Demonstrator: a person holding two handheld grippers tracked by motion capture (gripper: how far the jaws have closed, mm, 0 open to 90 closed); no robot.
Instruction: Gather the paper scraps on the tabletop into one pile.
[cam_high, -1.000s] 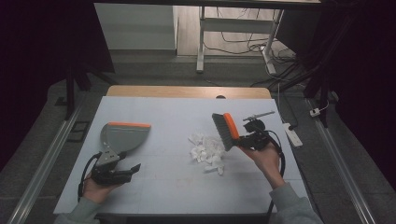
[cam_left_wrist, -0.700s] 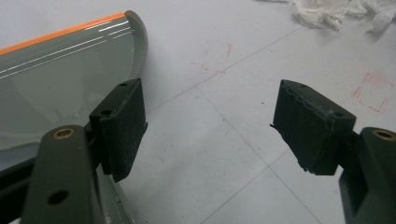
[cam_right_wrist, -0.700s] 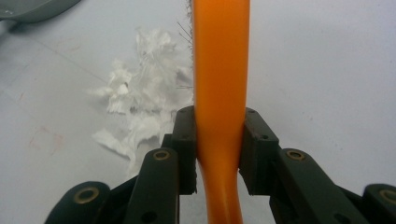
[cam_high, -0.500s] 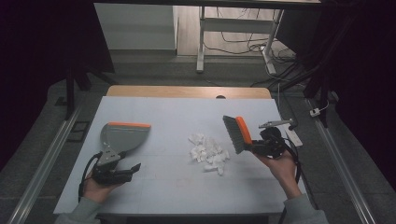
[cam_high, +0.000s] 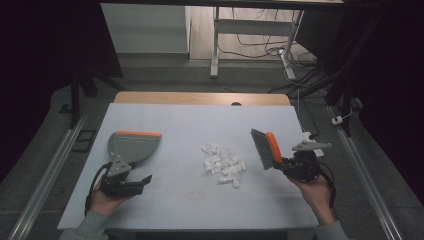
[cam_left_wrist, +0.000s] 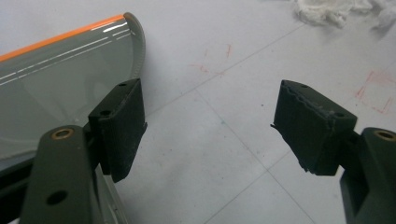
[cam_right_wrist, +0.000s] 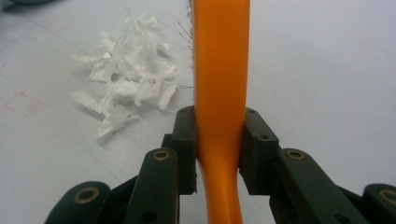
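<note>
White table (cam_high: 200, 120): from above, paper scraps (cam_high: 224, 162) lie mid-table, the dustpan (cam_high: 131, 146) left of them to catch, the right gripper (cam_high: 285, 164) right of them. Left gripper (cam_left_wrist: 210, 126) gapes, empty, beside the dustpan. Right gripper clamps the brush (cam_right_wrist: 219, 70) handle, bristles facing the scraps.

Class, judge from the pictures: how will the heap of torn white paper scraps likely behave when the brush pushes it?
The paper scraps look thin and crumpled, so probably very light and floppy. Lying loose, they may scatter rather than slide together. The brush has a broad bristle row, which should gather most of them.
</note>
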